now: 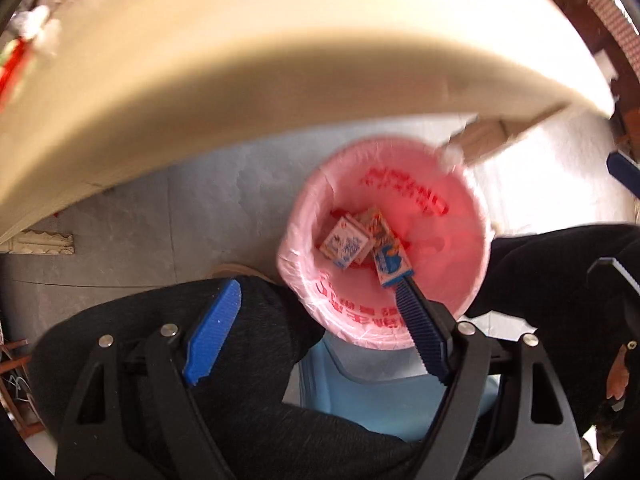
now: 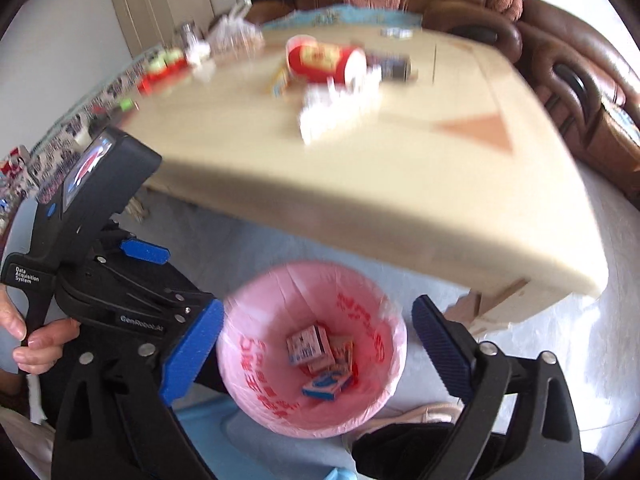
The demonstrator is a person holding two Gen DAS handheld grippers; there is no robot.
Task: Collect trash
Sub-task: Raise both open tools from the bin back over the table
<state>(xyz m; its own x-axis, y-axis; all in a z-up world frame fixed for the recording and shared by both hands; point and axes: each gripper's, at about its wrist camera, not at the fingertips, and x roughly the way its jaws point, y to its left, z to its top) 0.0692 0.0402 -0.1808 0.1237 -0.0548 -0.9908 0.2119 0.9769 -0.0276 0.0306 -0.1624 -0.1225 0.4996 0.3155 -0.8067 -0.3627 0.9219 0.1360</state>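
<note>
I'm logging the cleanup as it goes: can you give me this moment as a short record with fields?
bin: pink-lined bin on the floor beside the table
in bin: small cartons, at least three
table: beige table, front edge above the bin
on table: red cup on its side, white scraps, blurred
left gripper: open, empty, above the bin
right gripper: open, empty

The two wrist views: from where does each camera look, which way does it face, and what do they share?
Left wrist view: on the left gripper, facing down into the pink-lined round bin; the person's dark-clothed legs show.
Right wrist view: on the right gripper, tilted down over the bin, facing the beige table; a hand holding the left gripper shows.
Shared: bin, small cartons inside, table edge.
</note>
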